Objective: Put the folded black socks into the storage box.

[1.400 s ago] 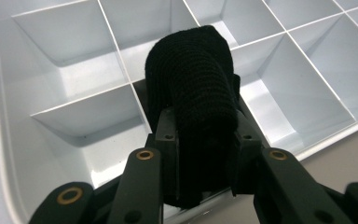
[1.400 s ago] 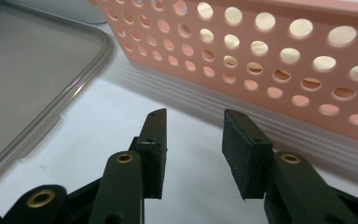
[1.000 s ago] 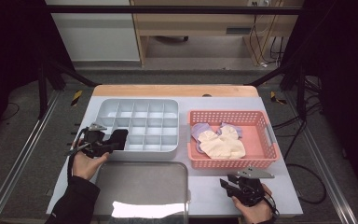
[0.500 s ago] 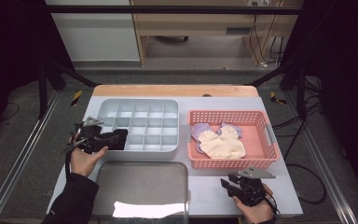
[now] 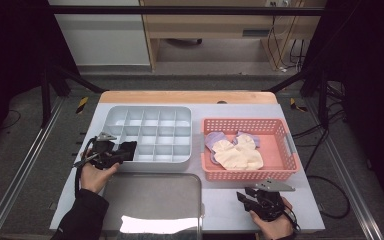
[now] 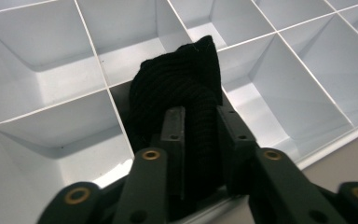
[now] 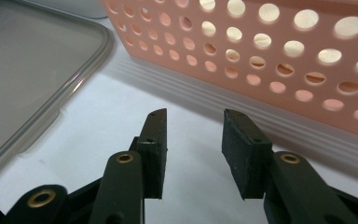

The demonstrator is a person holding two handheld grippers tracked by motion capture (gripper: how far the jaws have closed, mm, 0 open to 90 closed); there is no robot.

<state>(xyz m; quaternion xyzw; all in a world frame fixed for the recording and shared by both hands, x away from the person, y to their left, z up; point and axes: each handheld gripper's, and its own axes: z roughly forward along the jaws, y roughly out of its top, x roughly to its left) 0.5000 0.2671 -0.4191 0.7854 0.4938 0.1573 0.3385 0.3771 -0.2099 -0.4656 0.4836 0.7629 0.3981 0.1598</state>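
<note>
The black knitted sock point(image 6: 177, 107), folded or rolled into a thick wad, sits at the centre of the left gripper view, pinched between the 2 black jaws of the left gripper point(image 6: 199, 140), which press against its ribbed sides. Its free end hangs over a white divider of the grey compartment tray point(image 6: 51, 88), above a cell in the tray's near row; in the high view the same dark bundle point(image 5: 126, 150) shows at the lower left corner of that tray point(image 5: 150, 112), in the left half of the frame. The step in hand looks like placing: the sock is carried over the tray's edge but is not yet down in any 1 cell. The next move would call for lowering it so the wad clears the dividers and settles inside a single compartment, then parting the jaws. Toward the lower right of the high view the right gripper point(image 5: 245, 199) rests on the white table point(image 5: 220, 210), its jaws spread apart and holding nothing, just in front of the pink basket point(image 5: 280, 172), where pale yellow and lilac socks point(image 5: 237, 152) lie in a heap. A clear lid point(image 5: 155, 200) lies flat at the bottom centre.
</note>
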